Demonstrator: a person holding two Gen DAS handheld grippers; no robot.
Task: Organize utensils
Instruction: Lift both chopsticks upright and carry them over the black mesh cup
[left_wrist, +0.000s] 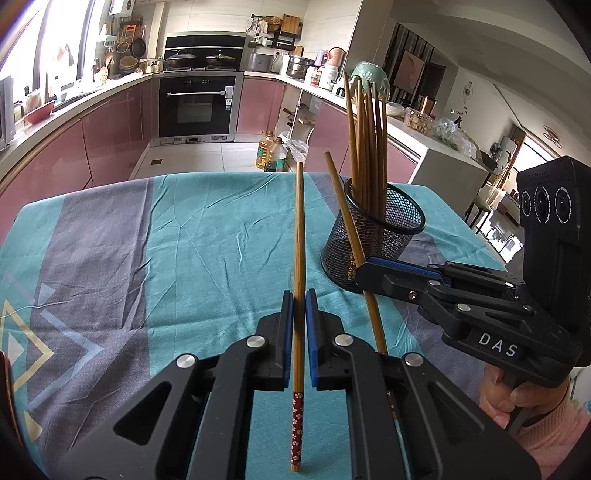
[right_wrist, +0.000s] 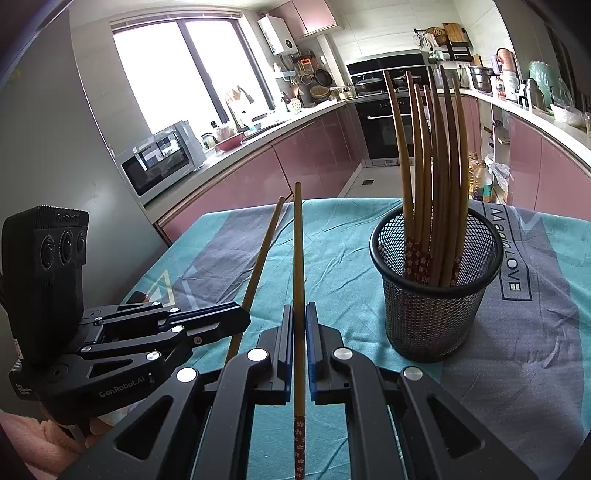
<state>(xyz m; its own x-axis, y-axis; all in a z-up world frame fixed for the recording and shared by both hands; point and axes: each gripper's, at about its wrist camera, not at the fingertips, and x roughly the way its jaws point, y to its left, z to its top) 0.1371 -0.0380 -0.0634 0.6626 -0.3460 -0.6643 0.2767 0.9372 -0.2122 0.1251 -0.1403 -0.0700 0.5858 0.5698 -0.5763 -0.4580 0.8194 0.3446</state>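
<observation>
Holding one bamboo chopstick (left_wrist: 299, 236) in my left gripper (left_wrist: 299, 302), jaws clamped narrow on its shaft; right gripper (right_wrist: 299, 314) likewise grips a second chopstick (right_wrist: 298, 258). Ahead-right of both: mesh holder (right_wrist: 436, 291), filled with chopsticks (right_wrist: 432, 177), on teal tablecloth (left_wrist: 207, 236). Step: carrying. Next: tip each upright, lower into holder.

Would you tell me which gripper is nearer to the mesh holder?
Right. The right gripper sits just in front of the mesh holder; the left gripper holds its chopstick farther to the holder's left.
</observation>
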